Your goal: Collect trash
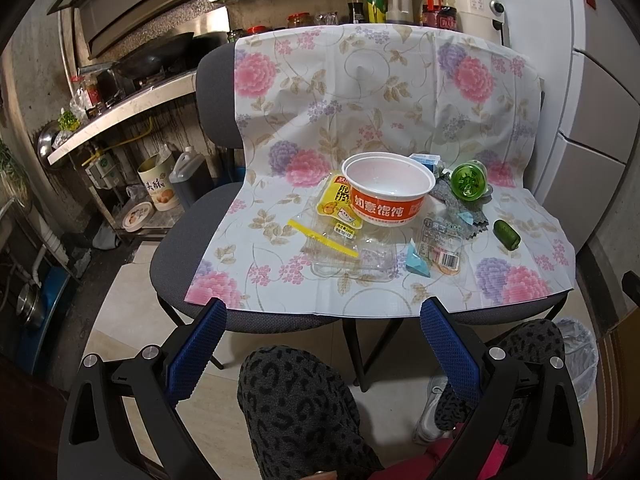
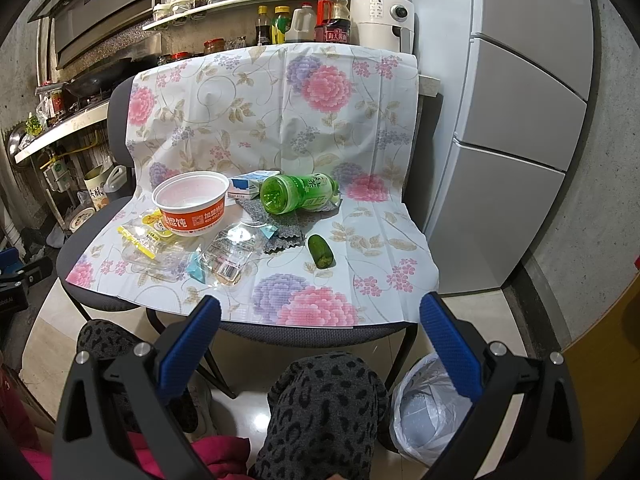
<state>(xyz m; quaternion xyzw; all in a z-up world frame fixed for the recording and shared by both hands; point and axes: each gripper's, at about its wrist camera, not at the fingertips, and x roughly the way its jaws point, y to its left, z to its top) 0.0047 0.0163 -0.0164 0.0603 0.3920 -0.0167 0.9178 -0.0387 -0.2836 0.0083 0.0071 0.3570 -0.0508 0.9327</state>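
Both pairs of blue dimpled-rubber fingers spread wide, nothing between them: left gripper (image 1: 320, 314), right gripper (image 2: 320, 310). Both hover short of the chair edge.

Below the fingers: knees in grey leopard-print fleece (image 2: 324, 404). Beside the right gripper's right finger, low down, a round bin lined with a crinkled clear plastic bag (image 2: 430, 408).

Ahead of the fingertips: glossy floral plastic sheet (image 1: 380, 92) draped over two grey fabric chairs (image 1: 192, 216).

Trash on the sheet, near to far from the left fingers:
- flat clear plastic tray (image 1: 352, 258) with a yellow serrated strip (image 1: 322, 237) across it
- clear barcode wrapper (image 1: 442, 246), light-blue folded paper piece (image 1: 416, 262) touching it
- short dark-green cucumber stub (image 1: 506, 234), off to the right, apart from the rest
- yellow snack wrapper (image 1: 334, 206), against the bowl
- round orange-and-white paper bowl (image 1: 388, 188), upright
- grey scalloped-edge felt cloth (image 2: 280, 226)
- green translucent plastic bottle (image 2: 298, 194) lying on its side, uncapped mouth toward the grippers, on the cloth
- blue-white small carton (image 2: 250, 186) behind the bowl.
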